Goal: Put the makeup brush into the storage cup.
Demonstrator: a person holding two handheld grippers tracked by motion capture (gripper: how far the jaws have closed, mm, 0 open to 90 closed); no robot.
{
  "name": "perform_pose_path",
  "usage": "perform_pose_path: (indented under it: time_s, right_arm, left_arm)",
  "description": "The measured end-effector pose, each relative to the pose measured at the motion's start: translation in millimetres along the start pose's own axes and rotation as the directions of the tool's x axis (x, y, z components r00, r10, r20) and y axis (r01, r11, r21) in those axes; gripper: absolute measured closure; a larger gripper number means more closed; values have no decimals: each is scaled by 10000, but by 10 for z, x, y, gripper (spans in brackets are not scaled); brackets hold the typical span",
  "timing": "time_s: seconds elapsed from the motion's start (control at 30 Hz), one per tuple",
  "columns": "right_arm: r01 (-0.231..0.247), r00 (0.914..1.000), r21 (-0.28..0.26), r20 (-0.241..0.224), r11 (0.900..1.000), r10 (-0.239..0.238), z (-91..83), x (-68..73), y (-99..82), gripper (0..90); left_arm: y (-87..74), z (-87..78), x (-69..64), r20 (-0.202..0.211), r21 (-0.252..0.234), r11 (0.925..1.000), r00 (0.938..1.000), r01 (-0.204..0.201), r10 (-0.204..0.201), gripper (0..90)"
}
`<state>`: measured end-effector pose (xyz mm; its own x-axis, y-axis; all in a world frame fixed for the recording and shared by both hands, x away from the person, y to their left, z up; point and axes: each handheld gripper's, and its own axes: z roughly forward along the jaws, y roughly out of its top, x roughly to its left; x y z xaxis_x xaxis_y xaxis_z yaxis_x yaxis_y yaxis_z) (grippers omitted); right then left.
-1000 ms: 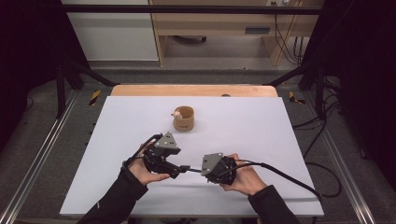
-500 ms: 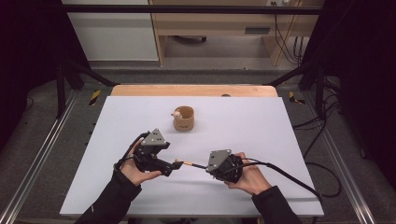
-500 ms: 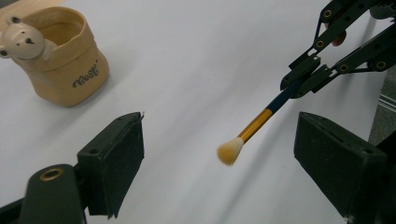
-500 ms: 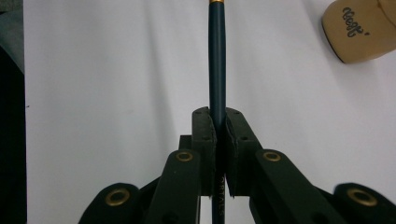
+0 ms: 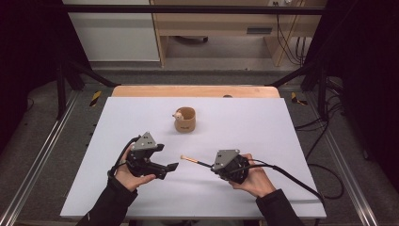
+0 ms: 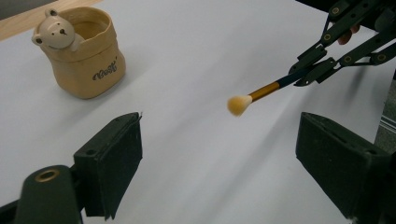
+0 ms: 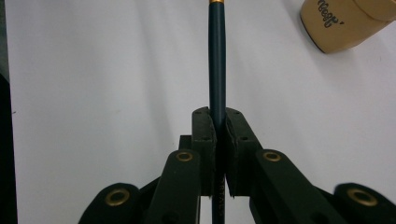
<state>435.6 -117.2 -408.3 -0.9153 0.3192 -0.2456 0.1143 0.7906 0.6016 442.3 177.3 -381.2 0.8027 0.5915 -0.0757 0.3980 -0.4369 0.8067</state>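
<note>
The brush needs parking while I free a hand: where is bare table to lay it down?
Bare table lies right of the bear cup and along the left edge. The crowded spot is between the left gripper and the right gripper, where the brush pokes out.

Overall light: bright and even on the white table top (image 5: 263, 141) in the high view; floor and frame around it fall off to near black at left and right.
Source: overhead, by the look of it — shadows lie short and soft beside the hands.
Glare: none on the table; faint grey streaks cross it in the left gripper view.
Focus, left gripper view: bear cup (image 6: 81, 51) fairly sharp; brush tip (image 6: 239, 105) soft; near jaws blurred.
Focus, right gripper view: brush handle (image 7: 217, 60) and pads crisp — cup at the corner slightly soft.
Resolution: high view coarse, fine detail lost.
Edge distortion: mild.
</note>
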Motion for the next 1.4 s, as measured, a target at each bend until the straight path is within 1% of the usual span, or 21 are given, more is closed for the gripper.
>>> perform_pose_path:
  time_s: [0.07, 0.23, 0.3, 0.43, 0.53, 0.73, 0.9, 1.0, 1.4]
  right_arm:
    - [-128, 9999, -60, 22, 9999, 128, -2, -1, -10, 842]
    - [-437, 9990, -174, 123, 9989, 439, -7, -10, -37, 842]
    - [-462, 9988, -222, 154, 9987, 466, -7, -12, -47, 842]
    - [-750, 9970, -352, 183, 9966, 757, 1, 0, -63, 842]
    - [-857, 9960, -450, 209, 9953, 867, 1, 7, -67, 842]
    - [-1206, 9923, -842, 174, 9891, 1225, 9, 26, -79, 842]
    - [-1492, 9882, -1165, 177, 9819, 1523, 29, 39, -103, 842]
    - [-1642, 9857, -1273, 162, 9782, 1676, 40, 43, -121, 842]
    - [-1941, 9795, -1704, 206, 9661, 2005, 45, 46, -139, 842]
  left_arm:
    - [-31, 3, 2, -48, -25, 10000, 10000, 80, -80, 141]
    - [-95, 12, 5, -11, -162, 9996, 9997, 238, -239, 141]
    - [-118, 20, 0, -31, -188, 9995, 9996, 263, -264, 141]
    - [-159, 46, -19, -5, -256, 9991, 9994, 341, -342, 142]
    - [-184, 65, -29, 32, -405, 9982, 9990, 444, -443, 142]
    - [-208, 89, -50, 37, -545, 9969, 9984, 560, -558, 142]
    - [-210, 95, -67, 52, -715, 9955, 9980, 627, -625, 144]
    - [-212, 109, -81, 74, -742, 9950, 9978, 665, -661, 146]
    - [-213, 162, -126, 164, -1042, 9910, 9964, 846, -833, 162]
